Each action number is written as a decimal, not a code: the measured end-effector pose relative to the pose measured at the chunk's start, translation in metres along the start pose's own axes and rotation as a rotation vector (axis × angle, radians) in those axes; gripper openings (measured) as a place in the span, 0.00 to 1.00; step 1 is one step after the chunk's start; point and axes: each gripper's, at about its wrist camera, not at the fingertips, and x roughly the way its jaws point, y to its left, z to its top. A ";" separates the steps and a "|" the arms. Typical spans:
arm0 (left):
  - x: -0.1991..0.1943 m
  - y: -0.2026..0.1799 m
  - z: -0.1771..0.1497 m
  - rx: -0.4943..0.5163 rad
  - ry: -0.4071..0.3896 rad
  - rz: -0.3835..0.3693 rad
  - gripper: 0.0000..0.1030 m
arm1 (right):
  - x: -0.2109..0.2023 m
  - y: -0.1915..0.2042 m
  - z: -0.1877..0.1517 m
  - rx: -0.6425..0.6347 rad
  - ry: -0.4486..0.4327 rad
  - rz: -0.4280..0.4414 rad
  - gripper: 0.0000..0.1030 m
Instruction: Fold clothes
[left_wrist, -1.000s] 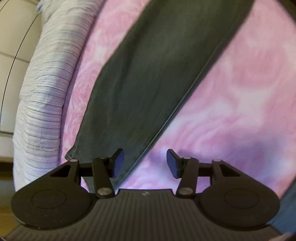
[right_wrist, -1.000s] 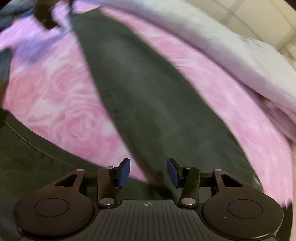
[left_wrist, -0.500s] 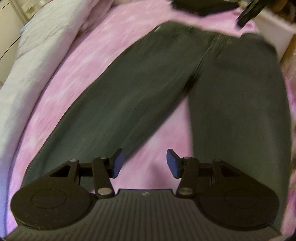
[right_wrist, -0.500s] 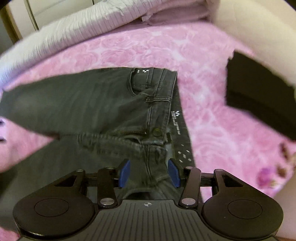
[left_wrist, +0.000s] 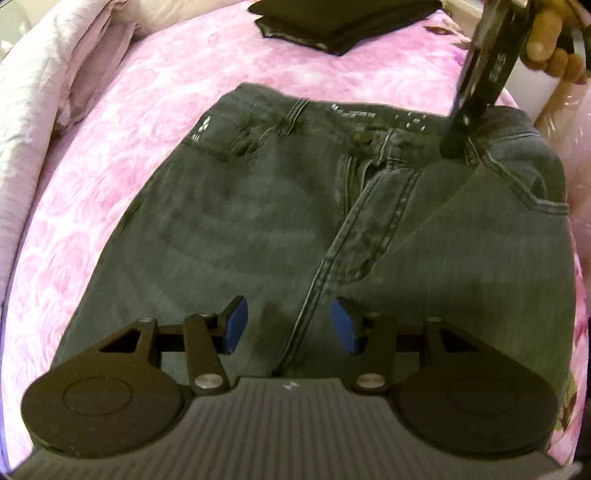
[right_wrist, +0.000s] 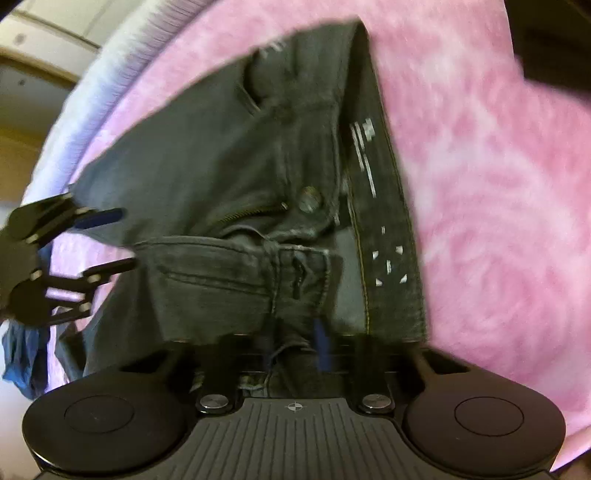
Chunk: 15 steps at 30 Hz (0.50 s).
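Dark grey jeans (left_wrist: 258, 221) lie front-up on a pink rose-patterned bedspread (left_wrist: 147, 92), waistband at the far end. My left gripper (left_wrist: 286, 325) is open just above the crotch seam, empty. My right gripper (left_wrist: 456, 147) comes down onto the waistband at the right of the button. In the right wrist view the jeans (right_wrist: 221, 184) fill the middle and the right gripper (right_wrist: 293, 349) is blurred, its blue pads close together around the waistband fabric. The left gripper (right_wrist: 107, 240) shows open at that view's left edge.
A folded black garment (left_wrist: 343, 26) lies at the far end of the bed. A pale crumpled quilt (left_wrist: 44, 92) runs along the left side. A blue cloth (right_wrist: 26, 362) lies at the bed's edge.
Both grippers swept from the legs up to the top of the jeans. The right gripper dropped onto the waistband and its pads closed in. The left stayed open.
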 end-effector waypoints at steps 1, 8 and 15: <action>-0.004 0.001 0.003 -0.006 -0.017 0.001 0.45 | -0.012 0.003 0.000 -0.019 -0.043 0.006 0.15; 0.009 0.015 0.015 -0.069 -0.004 0.004 0.46 | -0.036 0.030 0.004 -0.148 -0.250 -0.039 0.14; 0.055 0.008 0.016 -0.112 0.066 0.034 0.46 | -0.006 0.003 -0.007 -0.079 -0.248 -0.075 0.18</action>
